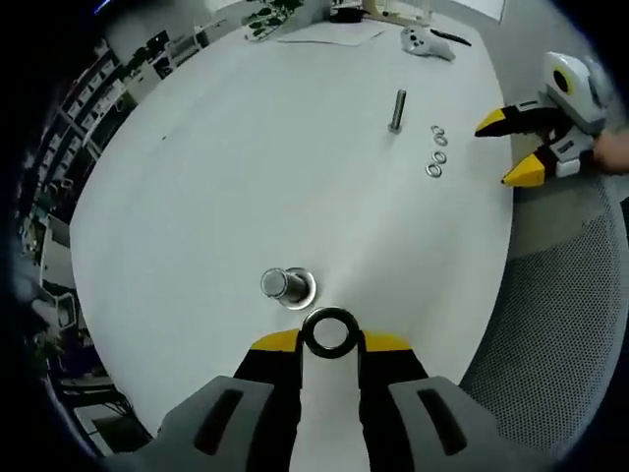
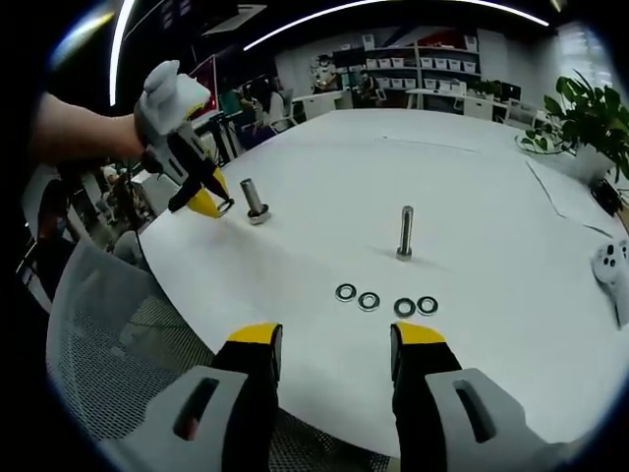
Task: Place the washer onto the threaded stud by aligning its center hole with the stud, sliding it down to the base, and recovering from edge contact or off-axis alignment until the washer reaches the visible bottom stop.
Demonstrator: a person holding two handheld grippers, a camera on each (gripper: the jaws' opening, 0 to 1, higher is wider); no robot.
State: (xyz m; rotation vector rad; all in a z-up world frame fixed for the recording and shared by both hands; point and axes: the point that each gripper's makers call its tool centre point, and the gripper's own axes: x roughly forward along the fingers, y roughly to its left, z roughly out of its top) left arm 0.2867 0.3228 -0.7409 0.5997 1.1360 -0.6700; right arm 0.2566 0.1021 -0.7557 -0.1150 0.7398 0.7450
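My left gripper [image 1: 330, 342] is shut on a dark ring washer [image 1: 329, 332], held just short of a short threaded stud [image 1: 286, 285] that stands upright on the white table [image 1: 246, 147]. In the right gripper view that same gripper [image 2: 208, 202] hangs close beside the short stud [image 2: 254, 202], washer at its tips. A taller stud [image 1: 397, 110] stands farther off, also visible as the tall stud [image 2: 405, 233]. My right gripper [image 2: 334, 344] is open over the table's near edge, with several loose washers [image 2: 385, 300] in a row in front of it.
Loose washers [image 1: 436, 149] lie beside the tall stud. A mesh chair [image 1: 560, 315] sits at the table edge. A white controller [image 1: 425, 42] and papers lie at the far end. A potted plant [image 2: 590, 118] stands at the right.
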